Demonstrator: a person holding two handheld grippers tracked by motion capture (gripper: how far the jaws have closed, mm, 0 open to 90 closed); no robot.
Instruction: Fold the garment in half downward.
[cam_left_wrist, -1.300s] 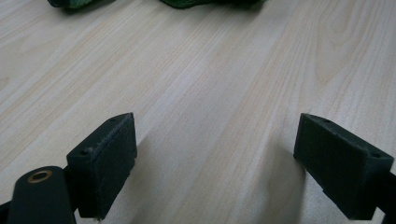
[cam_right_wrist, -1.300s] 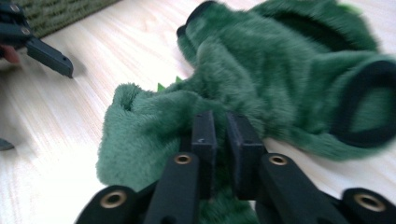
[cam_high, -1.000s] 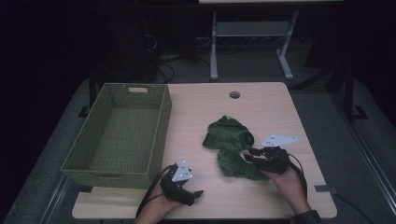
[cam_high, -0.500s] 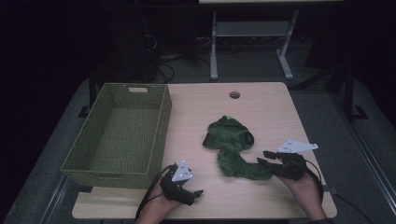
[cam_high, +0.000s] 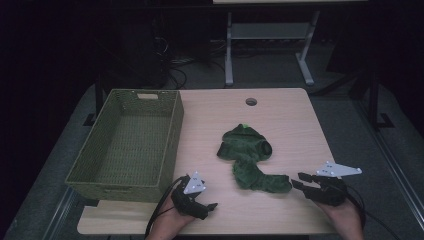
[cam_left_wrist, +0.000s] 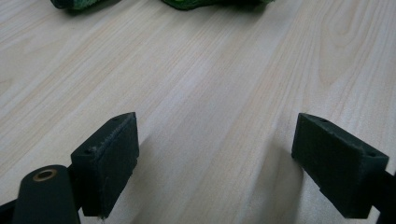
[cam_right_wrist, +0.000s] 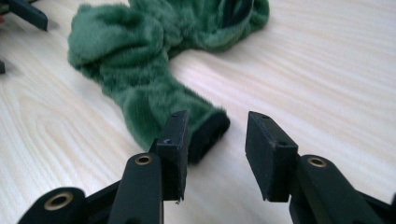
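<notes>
A green fuzzy garment (cam_high: 247, 160) lies crumpled on the wooden table (cam_high: 290, 115), one sleeve stretched toward the front right. My right gripper (cam_high: 297, 180) sits just right of that sleeve's end. In the right gripper view the sleeve (cam_right_wrist: 140, 70) ends just ahead of the left jaw of my right gripper (cam_right_wrist: 217, 144). Its jaws have just been opening a little and hold nothing between them. My left gripper (cam_high: 207, 209) rests near the table's front edge, left of the garment. Its jaws (cam_left_wrist: 215, 158) stand wide open over bare wood, with the garment's edge (cam_left_wrist: 196, 3) farther off.
A green woven basket (cam_high: 172, 135) with nothing in it stands on the left part of the table, close to my left hand. A round cable hole (cam_high: 251, 101) is at the back. A white desk frame stands on the floor behind the table.
My right gripper has moved right, drawing the sleeve out along the table, and has let it go and drawn back a little. The left gripper has stayed put.
</notes>
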